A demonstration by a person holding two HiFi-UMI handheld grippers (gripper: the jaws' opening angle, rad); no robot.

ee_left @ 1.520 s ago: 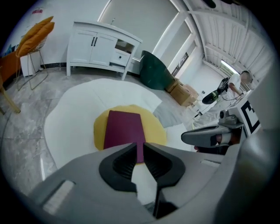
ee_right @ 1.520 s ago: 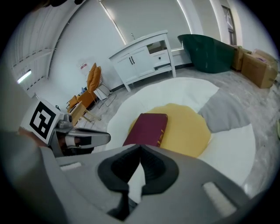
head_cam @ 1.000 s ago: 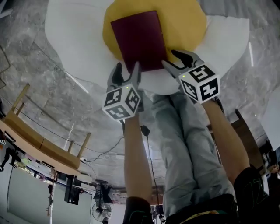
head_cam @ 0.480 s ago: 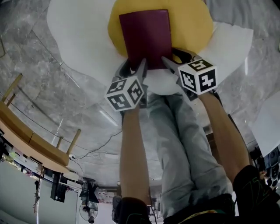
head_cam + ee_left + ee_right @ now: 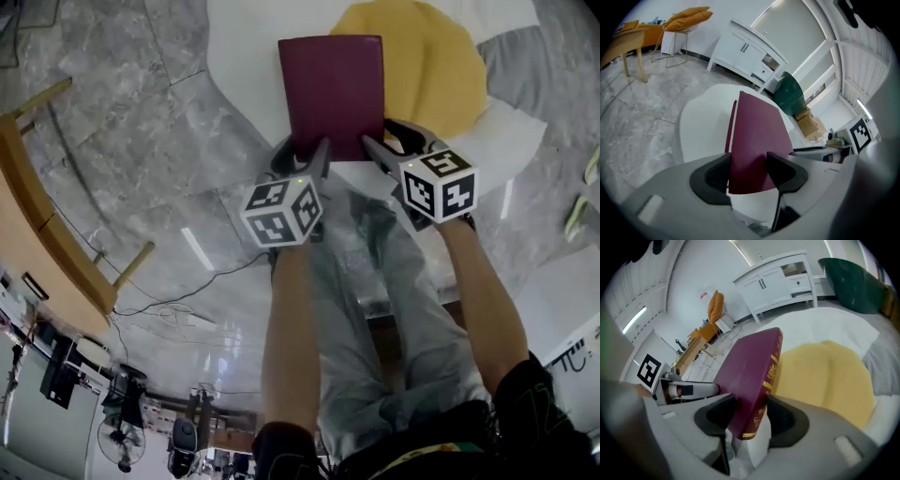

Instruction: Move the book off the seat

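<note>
Raising the book (image 5: 333,94) level, with left gripper (image 5: 305,152) and right gripper (image 5: 391,141) both clamped on its near edge, should clear the seat (image 5: 246,58) cleanly.

Grey left claw (image 5: 302,155), right claw (image 5: 389,141), pale jeans (image 5: 375,309)

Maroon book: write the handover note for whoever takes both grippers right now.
Left gripper: shut on the maroon book at its near left corner.
Right gripper: shut on the book's near right corner, at the spine side.
Book: held at a tilt over the white seat, partly over the yellow cushion. Whether its far edge touches the seat cannot be told.
Done: both grips are on the book.
Left: carry the book clear of the seat and set it down somewhere else, then release both grippers.
</note>
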